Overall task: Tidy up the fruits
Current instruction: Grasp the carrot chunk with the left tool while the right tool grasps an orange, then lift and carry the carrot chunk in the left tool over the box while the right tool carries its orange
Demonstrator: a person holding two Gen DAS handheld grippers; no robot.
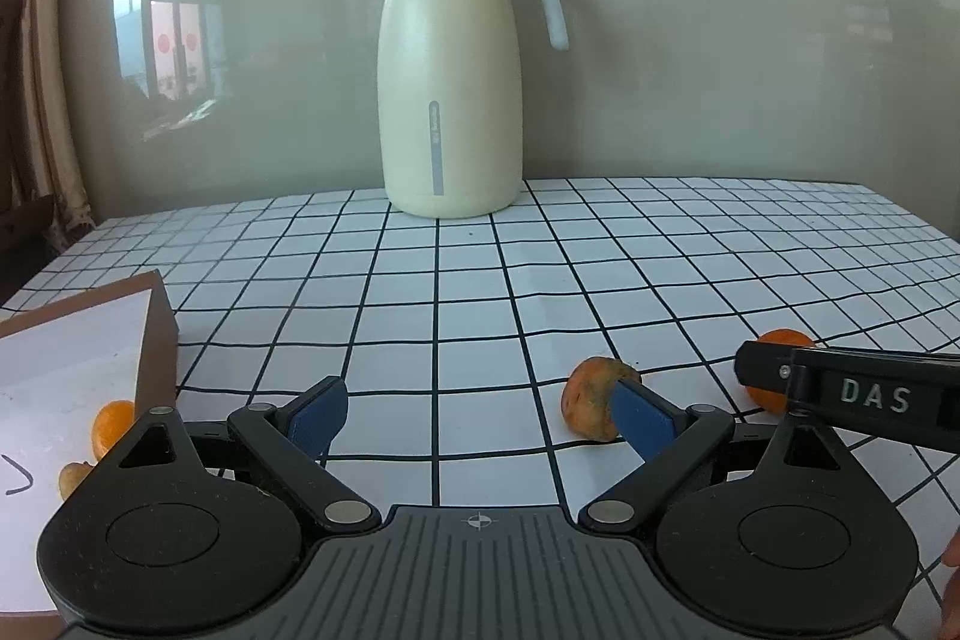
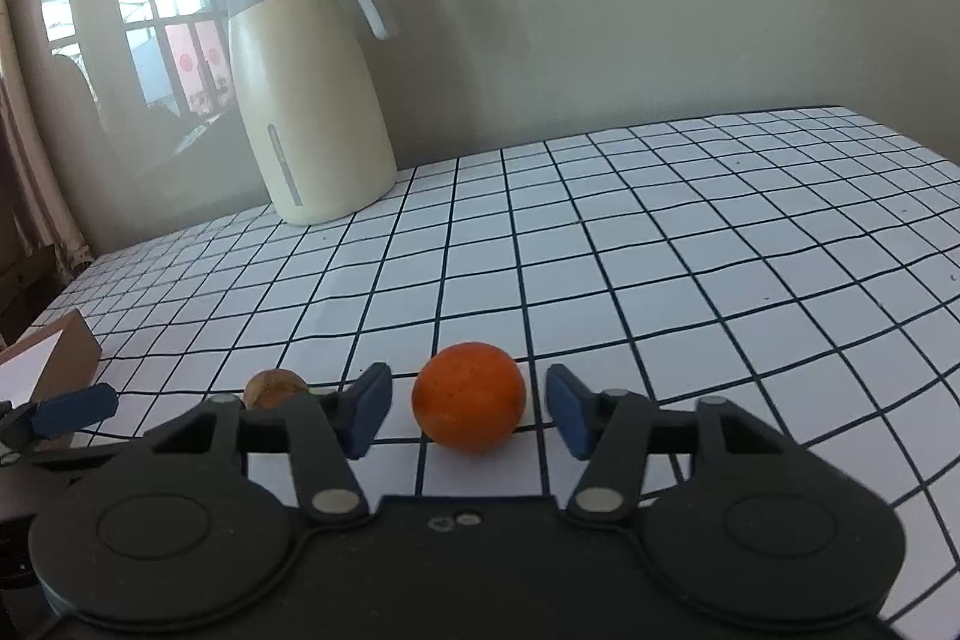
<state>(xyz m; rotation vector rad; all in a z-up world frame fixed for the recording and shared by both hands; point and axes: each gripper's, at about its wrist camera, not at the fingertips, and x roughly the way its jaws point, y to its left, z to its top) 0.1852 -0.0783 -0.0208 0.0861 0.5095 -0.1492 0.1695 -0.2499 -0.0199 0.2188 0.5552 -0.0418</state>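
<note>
- The right gripper (image 2: 468,409), black with blue pads, sits low over the white tablecloth with its black grid lines (image 2: 720,280), jaws apart.
- Between those jaws rests a round, bright orange fruit (image 2: 469,405) on the cloth, with a sliver of daylight on either side; neither blue pad presses on it.
- The left gripper (image 1: 480,415) has its jaws spread wide with only bare cloth between them.
- Just beyond its right-hand blue pad (image 1: 645,415) lies a dull, mottled brownish-orange fruit (image 1: 591,394); the pad overlaps it in the left wrist view, and whether they touch cannot be told.
- In the right wrist view that same dull fruit peeks out behind the left finger of the right gripper, just beside the bright one.
- A shallow brown cardboard box with a white lining (image 1: 157,340) stands at the left edge of the table.
- Inside the box, near its right wall, an orange piece of fruit (image 1: 111,424) is half hidden by the left gripper, with a smaller yellowish bit (image 1: 72,478) in front of it.
- At the back, against the beige wall, a tall cream-coloured thermos jug with a grey lid and handle (image 1: 450,100) stands upright.
</note>
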